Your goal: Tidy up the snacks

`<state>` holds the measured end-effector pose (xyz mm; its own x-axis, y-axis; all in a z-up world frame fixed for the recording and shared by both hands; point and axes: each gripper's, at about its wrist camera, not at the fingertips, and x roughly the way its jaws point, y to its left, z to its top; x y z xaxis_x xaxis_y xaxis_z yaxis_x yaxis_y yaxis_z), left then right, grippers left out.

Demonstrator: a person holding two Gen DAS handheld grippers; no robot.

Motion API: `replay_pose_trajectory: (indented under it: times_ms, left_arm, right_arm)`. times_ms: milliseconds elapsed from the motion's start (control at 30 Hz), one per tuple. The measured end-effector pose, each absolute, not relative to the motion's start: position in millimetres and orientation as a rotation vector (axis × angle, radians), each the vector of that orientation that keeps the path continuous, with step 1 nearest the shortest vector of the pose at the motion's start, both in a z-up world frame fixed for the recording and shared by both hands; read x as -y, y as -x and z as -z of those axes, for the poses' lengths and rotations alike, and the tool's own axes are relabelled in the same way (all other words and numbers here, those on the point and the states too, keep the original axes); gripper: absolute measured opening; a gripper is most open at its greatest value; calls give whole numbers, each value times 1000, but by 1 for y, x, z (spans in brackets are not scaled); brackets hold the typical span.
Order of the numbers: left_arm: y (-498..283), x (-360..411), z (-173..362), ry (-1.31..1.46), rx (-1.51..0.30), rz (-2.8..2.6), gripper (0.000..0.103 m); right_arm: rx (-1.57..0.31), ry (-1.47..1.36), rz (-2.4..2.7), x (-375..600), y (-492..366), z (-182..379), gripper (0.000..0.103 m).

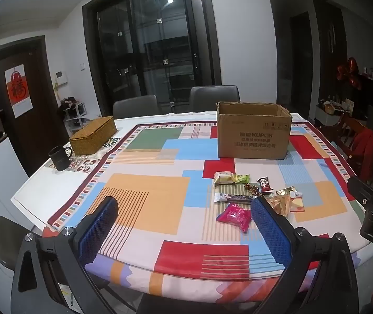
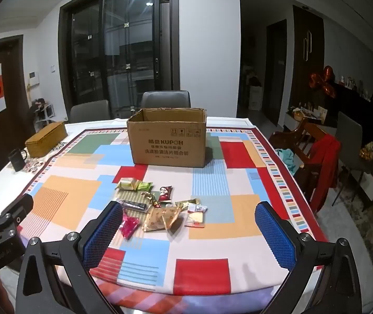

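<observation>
The worktop [image 2: 244,225] is covered by a cloth of coloured blocks and stripes. An open cardboard box [image 2: 166,141] printed KUPOH is set upright toward its far side. A woven lidded basket [image 1: 93,136] and a black mug [image 1: 60,158] are placed at the far left corner, just beside each other. The snacks [image 2: 160,206] are scattered in a loose cluster on the cloth in front of the box, well apart from it; among them a pink packet [image 1: 234,216] and a dark wrapped bar [image 1: 234,197] are seen nearest. The left gripper [image 1: 183,231] and the right gripper [image 2: 189,231] are held above the near edge, the blue-padded fingers [image 2: 275,233] of each spread wide with nothing gripped.
</observation>
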<state>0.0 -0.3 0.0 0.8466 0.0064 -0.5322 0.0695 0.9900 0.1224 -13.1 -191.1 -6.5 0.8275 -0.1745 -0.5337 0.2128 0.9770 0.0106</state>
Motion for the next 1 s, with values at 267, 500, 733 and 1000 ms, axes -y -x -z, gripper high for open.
replay_pose_trajectory:
  times_ms: [267,500,733,1000]
  left_arm:
    - [0,3,1,-139,-558,40,103]
    - [0,0,0,-130,-553,39,103]
    - [3,3,-5,-133,-555,44,103]
    - [5,3,-7,-135,-553,45,103]
  right_arm:
    - [-552,-69,206,193,17,4,103]
    - [-549,-69,208,193,17,2,103]
    - [-545,-70,208,191,18,0,103]
    - [-543,-70,208,191,18,1,103]
